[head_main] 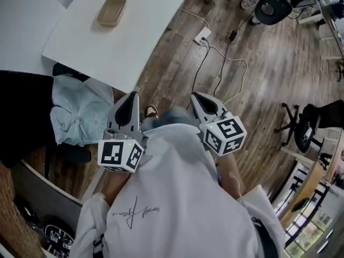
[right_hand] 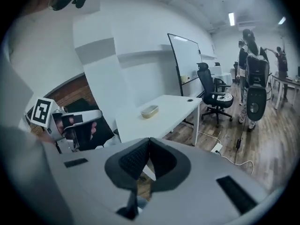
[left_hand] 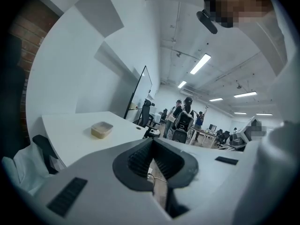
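My left gripper (head_main: pixel 130 98) hangs close in front of the person's white shirt, jaws shut with nothing between them, pointing toward the corner of the white table (head_main: pixel 134 42). Beside it, my right gripper (head_main: pixel 200 99) is also shut and empty above the wooden floor. In the left gripper view my left gripper (left_hand: pixel 152 146) shows its ribbed pads pressed together at the tips. In the right gripper view my right gripper (right_hand: pixel 149 144) looks the same. A tan lidded container (head_main: pixel 111 11) lies on the table, far from both; the container (left_hand: pixel 101 129) also shows in the left gripper view.
A pale cloth (head_main: pixel 80 114) is draped over a chair by the table. A white power strip (head_main: pixel 202 35) with cables lies on the floor. Office chairs (head_main: pixel 309 123) stand at the right. Several people (left_hand: pixel 185 118) stand in the distance near desks.
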### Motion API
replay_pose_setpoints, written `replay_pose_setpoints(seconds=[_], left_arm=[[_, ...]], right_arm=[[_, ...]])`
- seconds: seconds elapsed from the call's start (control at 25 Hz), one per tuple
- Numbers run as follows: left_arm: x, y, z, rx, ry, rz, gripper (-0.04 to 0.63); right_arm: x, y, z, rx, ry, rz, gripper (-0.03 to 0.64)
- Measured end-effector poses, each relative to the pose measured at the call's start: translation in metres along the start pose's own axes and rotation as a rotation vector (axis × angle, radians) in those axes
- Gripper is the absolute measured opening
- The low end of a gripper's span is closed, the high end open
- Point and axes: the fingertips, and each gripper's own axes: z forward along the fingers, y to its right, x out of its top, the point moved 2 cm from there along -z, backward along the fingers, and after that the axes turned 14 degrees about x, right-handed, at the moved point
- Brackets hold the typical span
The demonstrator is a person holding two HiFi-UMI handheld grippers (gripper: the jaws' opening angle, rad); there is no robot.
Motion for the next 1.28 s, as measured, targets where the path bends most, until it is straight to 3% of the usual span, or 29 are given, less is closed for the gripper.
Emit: replay_pose_setpoints(seconds=[0.44,0.8,1.04,1.28], left_arm=[[-0.002,-0.004,0.052,0.039,-0.057,-0.039,0.008],[0.013,0.035,0.162,0.098,-0.081,-0.035,0.008],[0.034,0.062,0.237,0.199,-0.052,-0.061,0.008],[0.037,0.074,0.26,0.348,-0.065,-0.071,0.008]], right_arm=[[0.005,0.064,0.02,-0.008,-0.013,0.117,0.011],[0.052,0.178,0.044,0.022,-0.053,0.136,0.011],[0.097,0.257,0.058,0.089,-0.08,0.097,0.011],[0.129,0.298,0.088,0.246,-0.115,0.065,0.011]])
